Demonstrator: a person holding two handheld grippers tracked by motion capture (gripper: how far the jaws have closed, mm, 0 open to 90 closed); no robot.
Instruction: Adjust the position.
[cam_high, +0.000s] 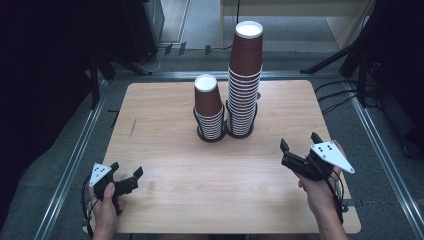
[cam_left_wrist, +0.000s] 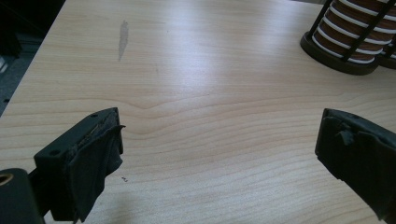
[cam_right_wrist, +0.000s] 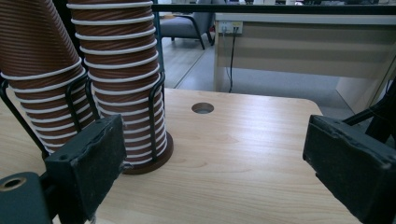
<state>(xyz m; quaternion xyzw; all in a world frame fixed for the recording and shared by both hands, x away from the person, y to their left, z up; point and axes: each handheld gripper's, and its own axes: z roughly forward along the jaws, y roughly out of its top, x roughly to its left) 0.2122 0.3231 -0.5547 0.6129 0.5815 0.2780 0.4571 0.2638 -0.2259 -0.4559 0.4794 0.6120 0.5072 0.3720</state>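
Item: two stacks of brown ribbed paper cups with white rolled rims, nested upside down, each in a black wire holder on a round base, standing touching side by side at the middle of my pale wood-grain worktop (cam_high: 170, 165). The short stack (cam_high: 208, 107) is on the left, the tall stack (cam_high: 245, 75) on the right, rising well above its holder. Handling, as I judge it: light, thin-walled, easily crushed; nested cups may cling and lift in twos. I would grip the top cup across its ribbed wall just above the next rim, lightly. My left tool (cam_high: 125, 176) hovers near the front left corner, jaws spread wide, nothing between them. My right tool (cam_high: 299, 142) hangs front right of the stacks, jaws likewise wide apart and empty.
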